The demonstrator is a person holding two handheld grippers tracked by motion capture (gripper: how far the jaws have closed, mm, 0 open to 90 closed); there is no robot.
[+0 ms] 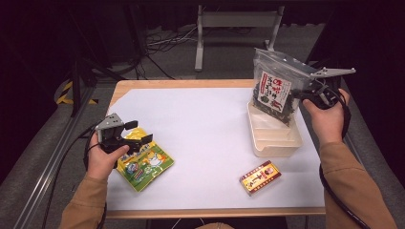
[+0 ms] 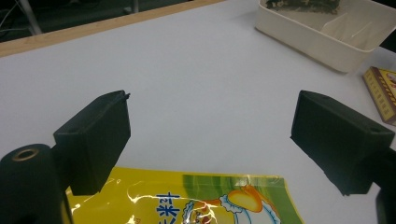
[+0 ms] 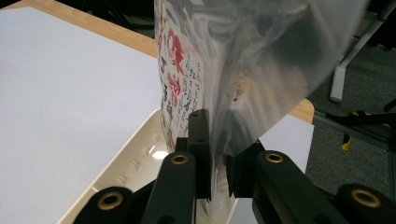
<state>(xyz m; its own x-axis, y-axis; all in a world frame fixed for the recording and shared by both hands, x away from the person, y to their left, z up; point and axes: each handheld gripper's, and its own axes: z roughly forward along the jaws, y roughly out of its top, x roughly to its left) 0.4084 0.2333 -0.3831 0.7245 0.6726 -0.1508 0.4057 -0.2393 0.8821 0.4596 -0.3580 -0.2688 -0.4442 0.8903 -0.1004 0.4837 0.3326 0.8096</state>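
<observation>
Right claw [image 3: 212, 154] clamps the side of the clear seaweed bag [image 1: 277, 88], hanging upright with its bottom just inside the cream tray [image 1: 274, 143] directly below, while left claw [image 1: 136, 138] hovers wide over the yellow packet [image 1: 143, 164].

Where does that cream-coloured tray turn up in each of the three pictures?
High view: the cream tray sits right of centre on the white table.
Left gripper view: top right corner.
Right gripper view: bottom centre-left, behind the jaws.
Shared landmark: the clear seaweed bag over the tray.
</observation>
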